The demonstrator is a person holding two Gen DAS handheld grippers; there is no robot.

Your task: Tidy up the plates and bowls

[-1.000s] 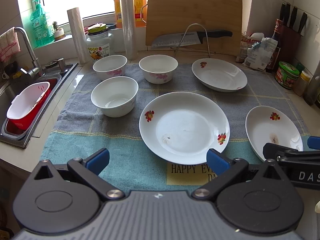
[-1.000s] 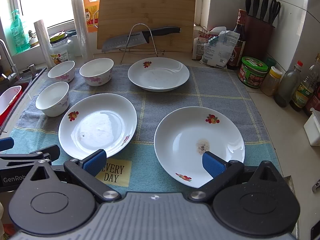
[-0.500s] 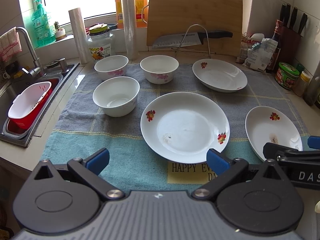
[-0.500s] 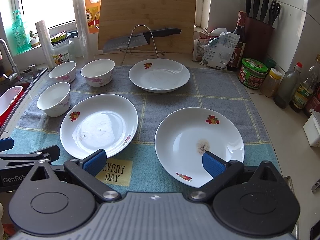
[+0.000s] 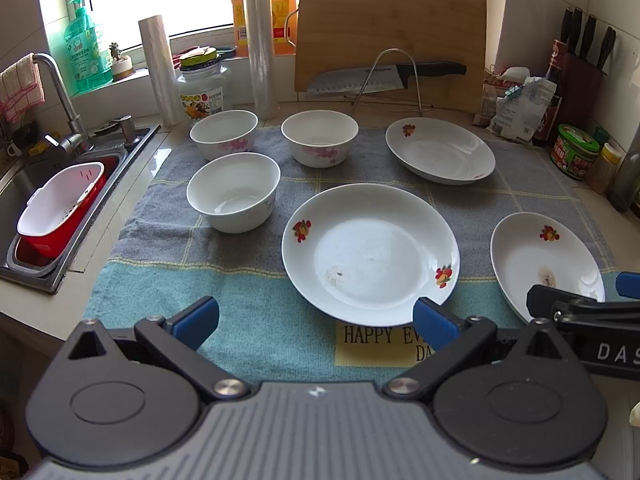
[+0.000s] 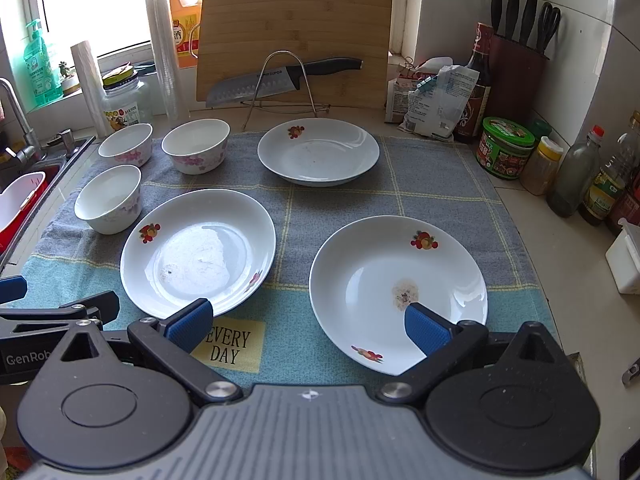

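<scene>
Left claw (image 5: 316,320): hovering with fingers apart, plate (image 5: 370,254) lying just ahead.
Right claw (image 6: 308,326): hovering spread wide, stained plate (image 6: 398,292) lying ahead.

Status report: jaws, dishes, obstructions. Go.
Left gripper and right gripper: jaws open, empty. Three plates and three bowls separate on the towel, unstacked. Nothing in the way.

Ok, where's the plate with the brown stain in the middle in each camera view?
Left wrist: the stained plate sits at the right edge, partly behind the right tool.
Right wrist: the same plate lies lower centre-right, just ahead of the tool's right finger.
Shared landmark: the yellow towel patch, printed with EVERY DAY, lies left of the plate in both views.
</scene>
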